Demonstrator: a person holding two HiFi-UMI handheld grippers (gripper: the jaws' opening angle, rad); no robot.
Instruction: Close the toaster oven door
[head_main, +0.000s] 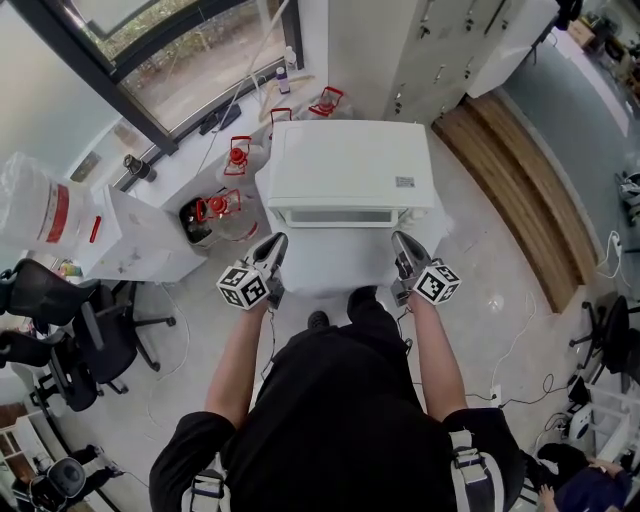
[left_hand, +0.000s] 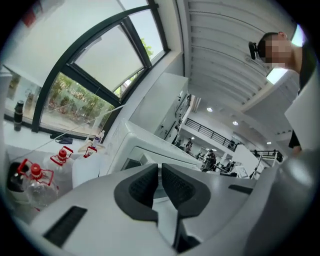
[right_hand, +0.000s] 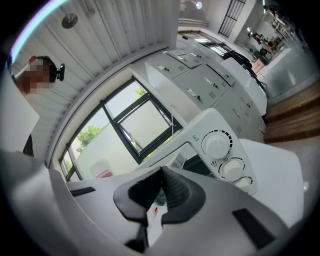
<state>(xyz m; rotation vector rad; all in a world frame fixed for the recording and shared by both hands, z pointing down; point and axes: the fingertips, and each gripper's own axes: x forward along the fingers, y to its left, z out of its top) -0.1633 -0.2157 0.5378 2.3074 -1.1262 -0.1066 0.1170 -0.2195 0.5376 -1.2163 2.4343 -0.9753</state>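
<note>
The fingers (left_hand: 142, 185) of the left gripper (left_hand: 160, 172) are almost together, with only a thin slit between the dark pads. Nothing is in that slit. The fingers (right_hand: 177, 192) of the right gripper (right_hand: 162, 172) are pressed tip to tip, and they hold nothing too.

Both grippers are held out in front of the person, one on each side. The left gripper (head_main: 272, 243) is near the left front corner of the toaster oven (head_main: 350, 160). The right gripper (head_main: 402, 243) is near the right front corner. I cannot tell if either one touches it. Each gripper has a cube with black and white squares on it (one cube (head_main: 243, 285) on the left, one cube (head_main: 437, 282) on the right).

The toaster oven is a white box. It sits on a small white table (head_main: 440, 215) right in front of the person. In the right gripper view I can see its round white knobs (right_hand: 216, 145) in a row down the front, and the door glass just beside them. I cannot tell for sure if the door is fully shut.

To the left of the table stand big clear water jugs (head_main: 225, 215) with red tops. Past them is a big window (head_main: 170, 60) with green trees outside. A black chair (head_main: 90, 330) is further left. Tall white lockers (head_main: 440, 50) stand behind the oven on the right.
</note>
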